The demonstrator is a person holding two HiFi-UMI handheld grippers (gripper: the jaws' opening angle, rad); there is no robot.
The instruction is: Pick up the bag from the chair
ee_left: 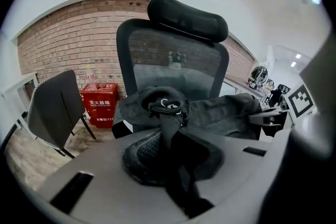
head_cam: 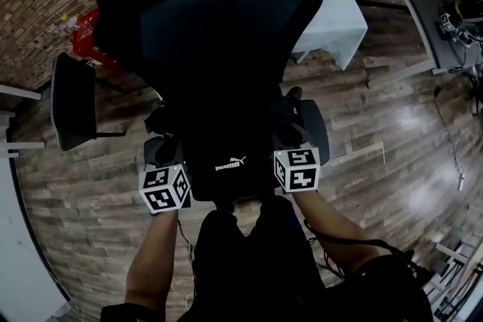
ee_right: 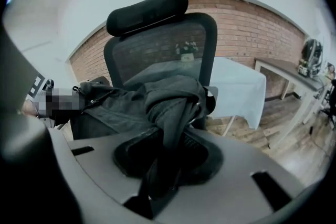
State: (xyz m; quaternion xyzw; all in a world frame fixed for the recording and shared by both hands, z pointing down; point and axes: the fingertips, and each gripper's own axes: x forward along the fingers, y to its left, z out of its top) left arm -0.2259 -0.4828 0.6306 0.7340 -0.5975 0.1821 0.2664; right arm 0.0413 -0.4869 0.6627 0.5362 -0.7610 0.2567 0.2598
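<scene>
The black bag (head_cam: pixel 230 162) lies across the front of the office chair (head_cam: pixel 219 26), before its mesh backrest. The head view is dark there, so contact with the seat cannot be confirmed. The left gripper (ee_left: pixel 170 152) has its fingers pinched on one bag strap (ee_left: pixel 167 126). The right gripper (ee_right: pixel 167 152) is likewise clamped on the other strap (ee_right: pixel 172 113). The bag's body spans between them.

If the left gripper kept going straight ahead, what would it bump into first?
The black bag: the left gripper is shut on its strap, so the bag's body lies right ahead. Behind that, probably the chair's mesh back.
</scene>
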